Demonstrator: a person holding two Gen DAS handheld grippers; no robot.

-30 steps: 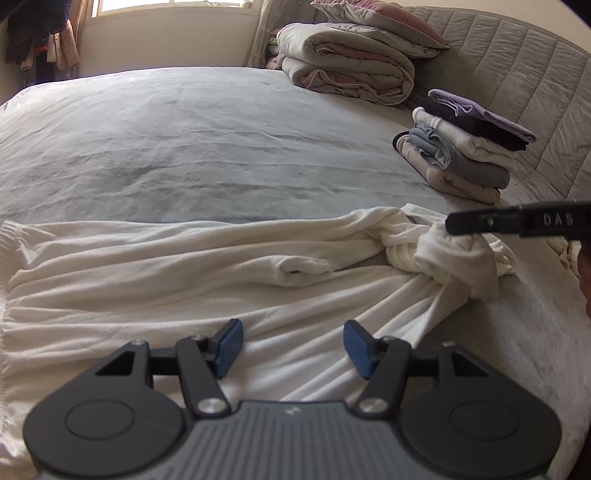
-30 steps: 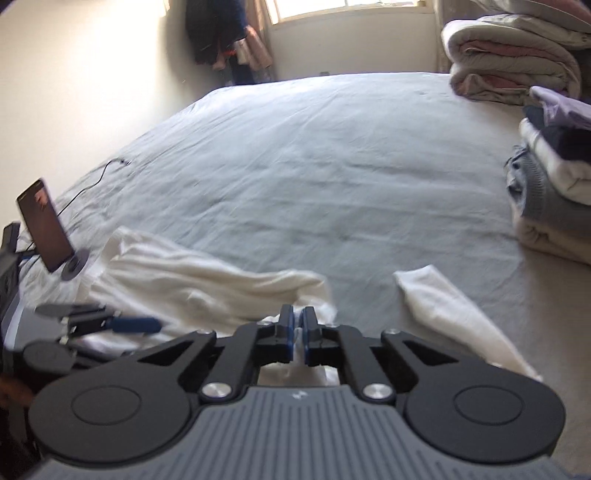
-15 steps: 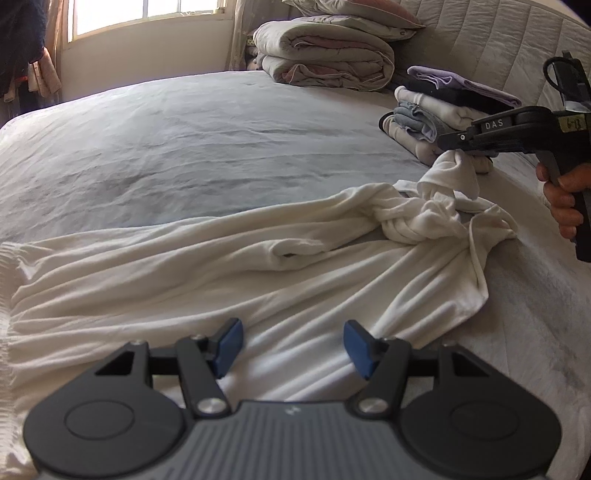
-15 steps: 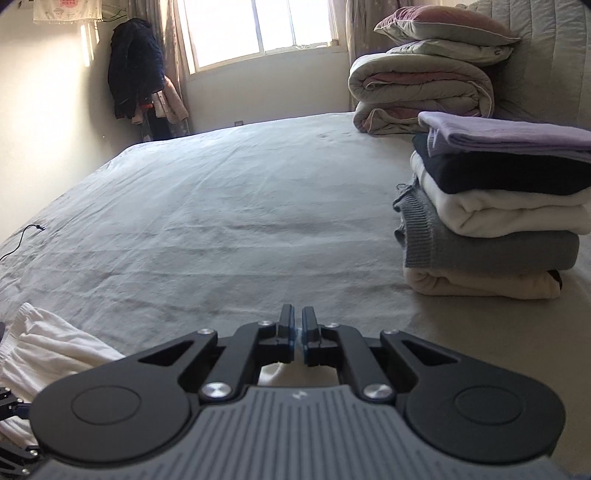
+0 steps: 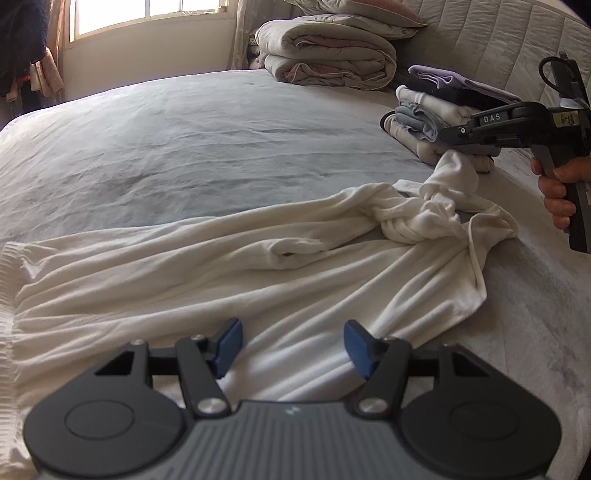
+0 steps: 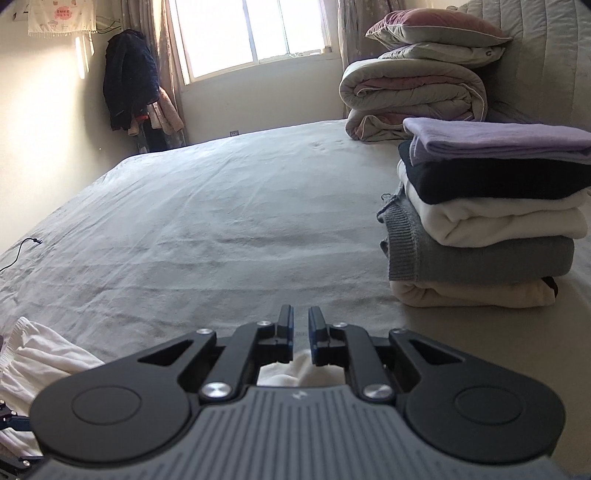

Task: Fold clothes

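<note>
From the left wrist, a crumpled white long-sleeved garment [image 5: 229, 280] lies spread across the near part of the wide bed with a pale grey sheet [image 5: 184, 147], its ribbed hem at the left edge of the picture and its far right end twisted into a knot. The left gripper [image 5: 293, 349] hangs just above the cloth with its blue-padded jaws standing well apart, nothing between them. At the right, the right gripper [image 5: 448, 142], a black tool with a white label, is held by a hand [image 5: 557, 192] wrapped round its grip. A bunched tip of the white garment rises up to its jaws (whether the pads press on it cannot be told from here). Behind it sits a stack of folded clothes [image 5: 443, 110], and farther back a rolled grey and pink duvet [image 5: 325, 55] against the quilted grey headboard [image 5: 498, 37].

From the right wrist, the right gripper [image 6: 301, 325] shows its jaws opening, a narrow gap between the pads. White cloth shows below and behind them, not squeezed between the tips. More of the white garment [image 6: 40, 354] lies at the lower left. The stack of folded clothes [image 6: 487, 221] stands just to the right: lilac on top, then dark navy, white, grey knit and cream. A window [image 6: 251, 33] lights the far wall, and dark hanging coats [image 6: 129, 85] fill the corner.
</note>
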